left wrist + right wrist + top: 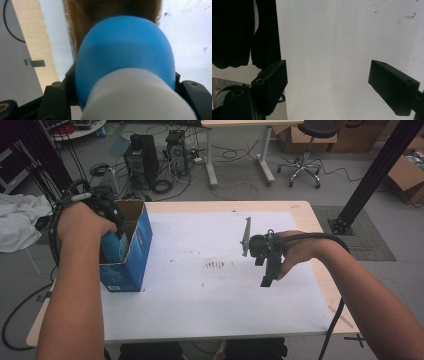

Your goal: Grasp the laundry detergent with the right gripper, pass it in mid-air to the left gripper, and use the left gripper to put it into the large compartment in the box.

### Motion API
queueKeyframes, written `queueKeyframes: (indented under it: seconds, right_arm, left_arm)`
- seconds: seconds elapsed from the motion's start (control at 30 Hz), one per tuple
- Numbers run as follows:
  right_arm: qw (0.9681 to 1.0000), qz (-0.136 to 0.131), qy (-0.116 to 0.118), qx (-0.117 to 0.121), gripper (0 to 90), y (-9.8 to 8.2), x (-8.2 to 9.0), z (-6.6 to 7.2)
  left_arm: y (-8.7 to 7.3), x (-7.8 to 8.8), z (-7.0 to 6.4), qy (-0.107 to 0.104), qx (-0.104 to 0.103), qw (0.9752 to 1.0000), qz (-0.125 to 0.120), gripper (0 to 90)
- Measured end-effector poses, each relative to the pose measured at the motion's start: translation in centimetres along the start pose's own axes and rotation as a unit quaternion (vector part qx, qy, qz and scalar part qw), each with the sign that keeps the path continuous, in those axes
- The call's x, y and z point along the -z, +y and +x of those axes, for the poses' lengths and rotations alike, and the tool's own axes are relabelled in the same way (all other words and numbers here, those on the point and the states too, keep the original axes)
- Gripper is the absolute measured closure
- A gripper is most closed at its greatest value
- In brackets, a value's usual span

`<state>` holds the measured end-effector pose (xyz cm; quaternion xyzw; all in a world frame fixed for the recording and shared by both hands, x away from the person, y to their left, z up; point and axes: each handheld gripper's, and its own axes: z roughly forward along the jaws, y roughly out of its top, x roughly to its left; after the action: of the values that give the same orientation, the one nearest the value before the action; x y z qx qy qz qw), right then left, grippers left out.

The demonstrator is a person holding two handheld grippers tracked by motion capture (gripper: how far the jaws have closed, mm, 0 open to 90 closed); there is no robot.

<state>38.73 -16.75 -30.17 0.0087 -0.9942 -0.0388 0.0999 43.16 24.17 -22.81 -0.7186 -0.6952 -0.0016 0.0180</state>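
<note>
While the left claw grips a blue bottle over the open blue box, likely to drop it inside, the right claw hangs open and empty above the table.

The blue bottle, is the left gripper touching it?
Touching. In the left gripper view, the blue bottle sits pressed between the left gripper's two black jaws, no gap either side.
</note>
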Motion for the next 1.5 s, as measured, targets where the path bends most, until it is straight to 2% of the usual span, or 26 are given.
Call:
queueKeyframes:
  seconds: [0.23,0.47,0.6,0.77,0.83,0.97,1.13,1.3,1.43,1.5]
  right_arm:
    - [0.9999,0.009,0.003,-0.005,15.5,0.0,-0.6,-0.3]
    - [0.9999,0.007,0.006,-0.004,15.5,0.1,-0.8,-0.2]
    - [0.9999,0.008,0.008,-0.003,15.5,-0.1,-0.9,-0.2]
    - [1.0000,0.004,0.007,-0.005,15.5,-0.2,-0.8,-0.2]
    - [1.0000,0.003,0.009,-0.004,15.6,-0.2,-0.8,-0.2]
    - [0.9999,0.004,0.008,-0.006,15.6,-0.3,-0.8,-0.2]
    - [0.9999,0.004,0.008,-0.008,15.8,-0.2,-0.9,-0.3]
    - [0.9999,0.004,0.008,-0.010,15.9,-0.2,-0.9,-0.3]
    - [0.9999,0.002,0.008,-0.011,15.8,-0.4,-0.9,-0.3]
    - [0.9999,0.003,0.007,-0.012,15.9,-0.5,-0.9,-0.2]
  left_arm:
    - [0.2,-2.9,0.2,-0.003,0.002,1.0000,0.006,39.3]
    - [0.5,-4.6,0.4,0.005,0.009,0.9999,0.006,39.3]
    - [0.6,-5.3,0.4,0.012,0.005,0.9999,0.009,39.3]
    - [0.8,-6.2,0.3,0.009,0.004,0.9999,0.013,39.3]
    - [0.8,-6.2,0.4,0.008,0.006,0.9999,0.006,39.4]
    - [0.9,-6.3,0.5,0.006,0.007,0.9998,0.020,39.3]
    - [0.9,-6.3,0.3,0.010,0.002,0.9997,0.020,39.0]
    - [0.9,-6.3,-0.2,0.026,-0.009,0.9995,0.013,38.4]
    - [0.9,-6.2,-0.4,0.040,-0.001,0.9992,0.003,34.9]
    - [0.9,-6.2,-0.4,0.043,-0.004,0.9991,0.003,34.8]
